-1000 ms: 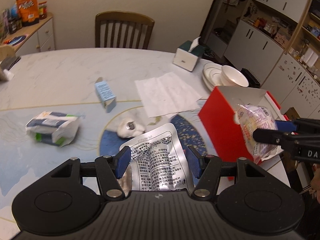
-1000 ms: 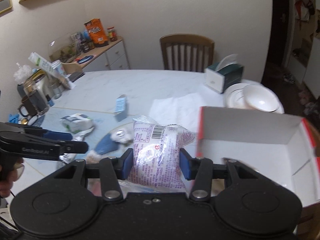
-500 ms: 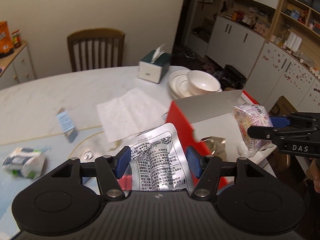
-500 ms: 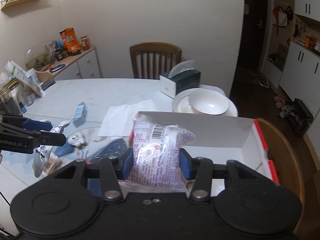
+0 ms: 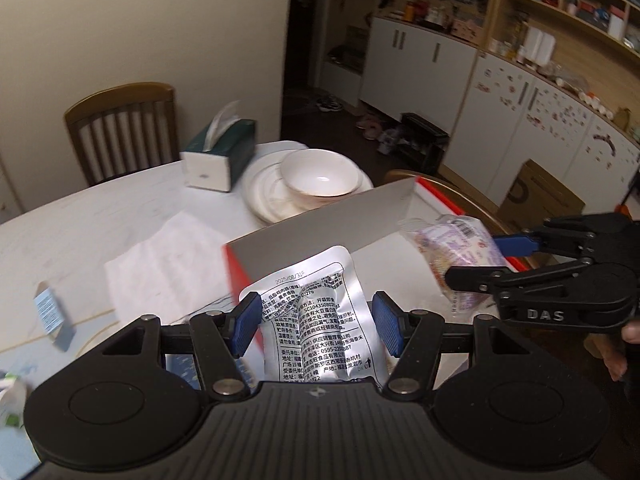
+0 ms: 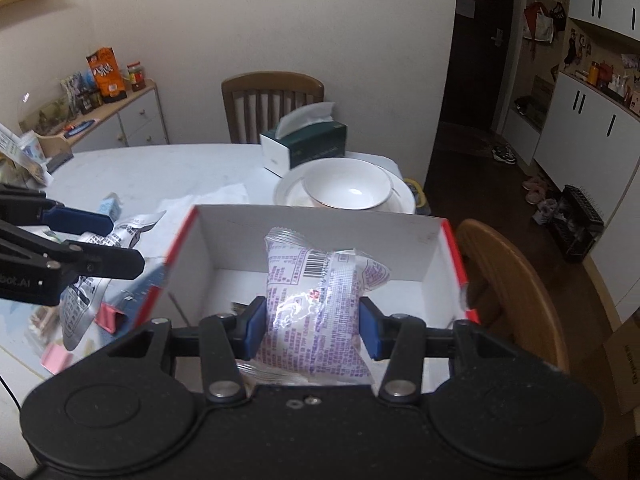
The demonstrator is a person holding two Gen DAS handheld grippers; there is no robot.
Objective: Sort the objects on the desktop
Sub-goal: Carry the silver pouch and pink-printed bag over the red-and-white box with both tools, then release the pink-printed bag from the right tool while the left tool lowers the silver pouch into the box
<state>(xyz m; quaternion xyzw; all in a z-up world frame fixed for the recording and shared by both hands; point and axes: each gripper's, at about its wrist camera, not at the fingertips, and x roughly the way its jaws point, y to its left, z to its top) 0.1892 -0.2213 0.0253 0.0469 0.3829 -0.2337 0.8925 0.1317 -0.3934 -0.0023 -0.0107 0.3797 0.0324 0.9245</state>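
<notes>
In the left wrist view, we see the left tongs point(image 5: 316, 328) at lower centre pinching a silver foil packet point(image 5: 320, 320) between the blue pads — the packet stands upright, printed side toward the camera, in front of the near-left corner of the red box point(image 5: 320, 224). At the right of the frame, the right tongs point(image 5: 484, 260) grip a clear purple-printed snack bag point(image 5: 452, 244) over the open box.

In the right wrist view, we see the right tongs point(image 6: 312, 332) at lower centre closed on the snack bag point(image 6: 316, 300), which hangs above the white interior of the red box point(image 6: 452, 240). At the left edge, the left tongs point(image 6: 120, 240) hold the foil packet point(image 6: 80, 304) just outside the box's left wall, above the tabletop point(image 6: 160, 168). Pink clips point(image 6: 108, 316) lie at lower left.

Farther back, just behind the box — a white bowl point(image 6: 346, 184) sits on stacked plates point(image 6: 404, 200). Behind them stands a green tissue box point(image 6: 308, 148), and a wooden chair point(image 6: 272, 100) against the wall. A white paper napkin point(image 5: 168, 256) and a small blue carton point(image 5: 50, 316) lie at left in the left wrist view.
</notes>
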